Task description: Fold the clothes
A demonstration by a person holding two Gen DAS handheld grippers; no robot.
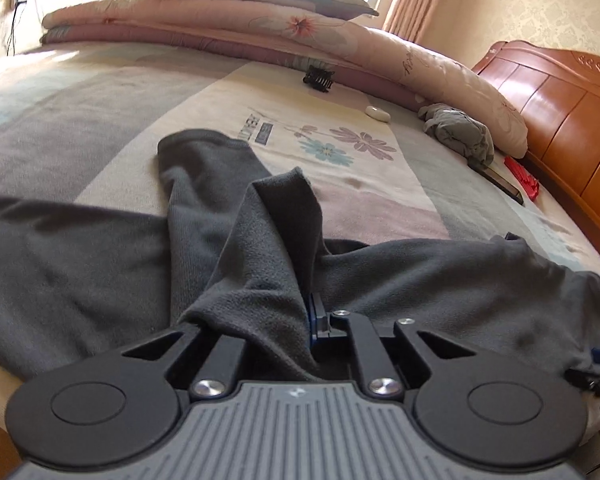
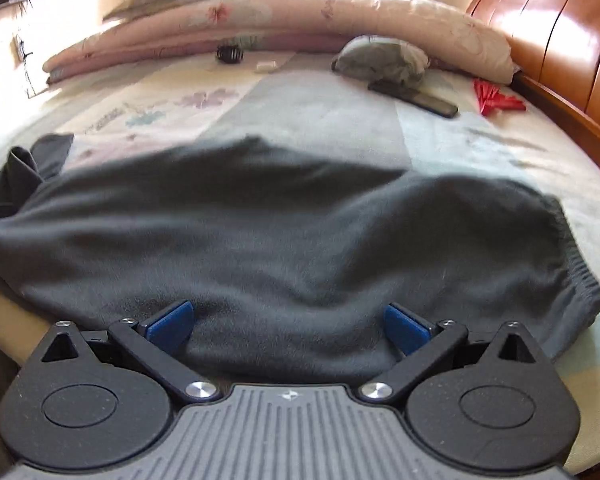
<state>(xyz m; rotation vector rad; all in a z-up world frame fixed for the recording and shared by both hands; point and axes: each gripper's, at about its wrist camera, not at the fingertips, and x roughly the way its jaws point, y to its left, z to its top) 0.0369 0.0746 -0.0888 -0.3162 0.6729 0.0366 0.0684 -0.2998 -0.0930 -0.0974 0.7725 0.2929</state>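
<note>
Two tools work the dark grey garment (image 2: 284,232) spread along the bed's (image 2: 320,120) near edge: left tool (image 1: 306,320) pinches a raised fold, right tool (image 2: 288,324) spread wide above it. Lay the fold flat before releasing.

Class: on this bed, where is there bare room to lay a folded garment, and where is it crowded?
Free: the striped sheet between the dark grey garment and the folded quilt. Crowded: toward the headboard, with crumpled grey cloth, a phone and something red.
</note>
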